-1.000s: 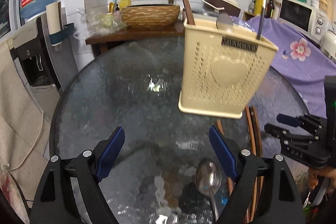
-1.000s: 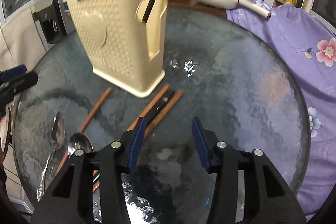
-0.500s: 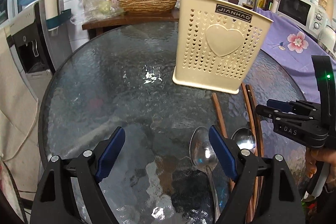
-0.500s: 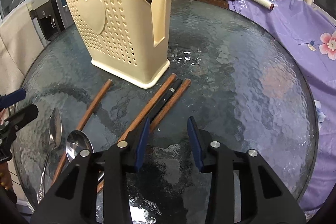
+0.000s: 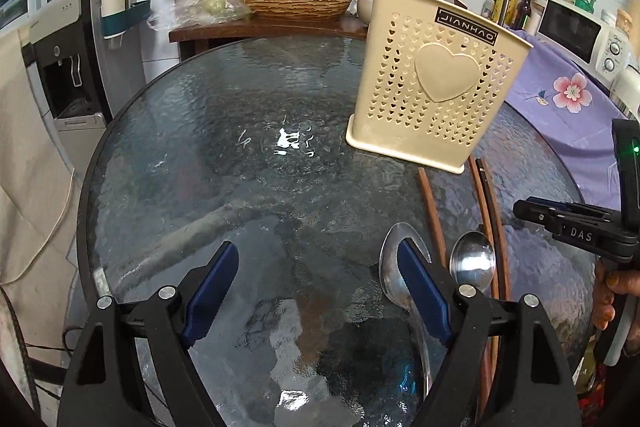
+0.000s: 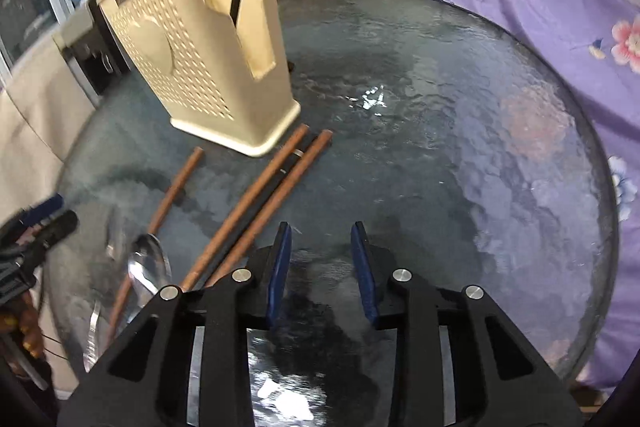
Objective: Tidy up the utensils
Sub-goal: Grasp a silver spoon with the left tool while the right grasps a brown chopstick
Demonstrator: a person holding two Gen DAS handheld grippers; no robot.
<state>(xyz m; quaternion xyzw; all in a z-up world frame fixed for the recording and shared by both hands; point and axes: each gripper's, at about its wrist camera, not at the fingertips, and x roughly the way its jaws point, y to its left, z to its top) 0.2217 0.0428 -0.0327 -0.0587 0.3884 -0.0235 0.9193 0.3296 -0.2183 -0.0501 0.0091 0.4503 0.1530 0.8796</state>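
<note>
My left gripper point(image 5: 316, 291) gapes wide, empty, over the table point(image 5: 200, 147); spoons point(image 5: 472, 261) and chopsticks point(image 6: 260, 195) lie lower right. My right gripper point(image 6: 322, 267), half-closed on nothing, has just been narrowing. The caddy point(image 5: 436, 83), upper right, holds a few utensils.

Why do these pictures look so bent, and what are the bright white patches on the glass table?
Both wrist views use fisheye lenses, so the round table bulges and corners go black. White patches are glare on the textured glass: left view mid-table, right view beyond the caddy. The right view's left edge is blurred.
</note>
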